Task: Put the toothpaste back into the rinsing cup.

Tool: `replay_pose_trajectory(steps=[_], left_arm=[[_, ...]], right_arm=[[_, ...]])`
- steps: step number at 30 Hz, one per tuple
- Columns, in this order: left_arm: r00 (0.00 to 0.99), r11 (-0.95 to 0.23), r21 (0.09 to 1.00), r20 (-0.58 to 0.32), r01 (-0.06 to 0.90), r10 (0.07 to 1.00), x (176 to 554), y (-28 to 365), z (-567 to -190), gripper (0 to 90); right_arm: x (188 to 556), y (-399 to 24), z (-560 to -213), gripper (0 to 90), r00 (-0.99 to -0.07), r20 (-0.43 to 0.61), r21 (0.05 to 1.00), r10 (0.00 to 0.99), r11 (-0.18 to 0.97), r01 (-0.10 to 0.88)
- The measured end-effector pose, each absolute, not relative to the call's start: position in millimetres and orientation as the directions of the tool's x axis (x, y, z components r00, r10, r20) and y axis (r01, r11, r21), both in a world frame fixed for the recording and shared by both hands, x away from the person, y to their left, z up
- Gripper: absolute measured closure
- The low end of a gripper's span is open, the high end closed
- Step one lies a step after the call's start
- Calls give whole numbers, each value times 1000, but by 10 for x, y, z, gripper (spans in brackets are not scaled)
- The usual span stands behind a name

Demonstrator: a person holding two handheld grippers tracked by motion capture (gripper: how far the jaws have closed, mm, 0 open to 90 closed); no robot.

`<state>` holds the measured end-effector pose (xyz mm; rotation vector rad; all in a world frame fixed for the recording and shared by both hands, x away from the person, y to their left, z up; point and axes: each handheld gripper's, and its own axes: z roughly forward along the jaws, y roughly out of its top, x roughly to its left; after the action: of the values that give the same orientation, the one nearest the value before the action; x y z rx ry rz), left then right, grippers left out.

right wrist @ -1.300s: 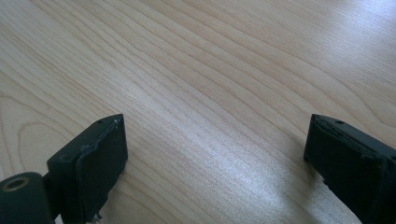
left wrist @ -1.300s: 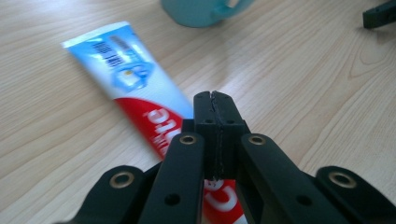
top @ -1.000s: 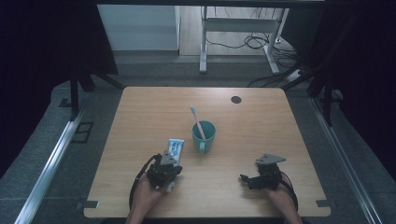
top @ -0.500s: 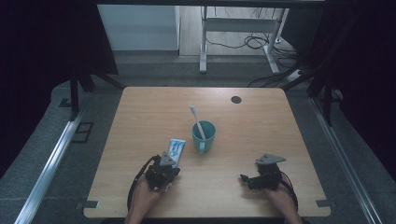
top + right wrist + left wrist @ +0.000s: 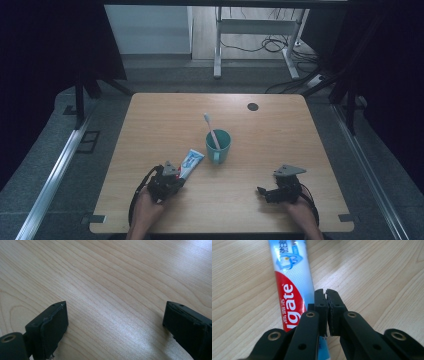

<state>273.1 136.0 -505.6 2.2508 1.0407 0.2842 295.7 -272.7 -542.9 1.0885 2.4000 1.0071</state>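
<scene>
Here, the toothpaste tube [image 5: 292, 287] lay flat on the wooden table [image 5: 165, 120], its red and light-blue printed face up. In the left gripper view it ran from the top of the picture down under the left jaw, so most of its length stretched ahead of the left gripper [image 5: 326, 293] and a little to that view's left. The two black jaws were pressed nearly together, with just a thin slit between the pads, and their tips stood just beside the tube's right edge rather than around it; nothing was caught between them. Whether the left jaw rested on the tube or only hung above it could not be told.

In the high view the toothpaste tube [image 5: 190, 162] lay at a slant near the front left of the table, its far end pointing toward a teal cup [image 5: 218, 145] close by. A toothbrush [image 5: 211, 129] stood tilted in that cup. The left gripper [image 5: 174, 176] sat at the tube's near end, held in the person's left hand [image 5: 147, 207].

Well apart, near the front right of the table, the right gripper [image 5: 263, 191] rested low over bare wood. In its own view the right gripper [image 5: 115, 322] had its jaws spread wide, with only wood grain between them.
</scene>
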Motion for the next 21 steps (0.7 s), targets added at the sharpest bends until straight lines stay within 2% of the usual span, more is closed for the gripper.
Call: replay_pose_trajectory(steps=[9, 15, 16, 20, 21], left_arm=[[665, -481, 629, -78, 611, 743, 2754, 1369, -5036, 831], [657, -483, 628, -60, 610, 752, 2792, 1366, -4974, 725], [652, -489, 620, -50, 614, 756, 2810, 1370, -4954, 659], [639, -509, 581, -26, 636, 769, 2862, 1380, -4935, 585], [635, -517, 559, -22, 648, 772, 2892, 1385, -4942, 533]], right_arm=[[2957, -2726, -5429, 59, -659, 1, 714, 752, 461, 527], [2957, -2727, -5429, 60, -659, 1, 714, 752, 461, 527], [2957, -2726, -5429, 60, -659, 1, 713, 752, 461, 527], [2957, -2727, -5429, 59, -659, 0, 714, 752, 461, 527], [2957, -2727, -5429, 60, -659, 0, 713, 752, 461, 527]])
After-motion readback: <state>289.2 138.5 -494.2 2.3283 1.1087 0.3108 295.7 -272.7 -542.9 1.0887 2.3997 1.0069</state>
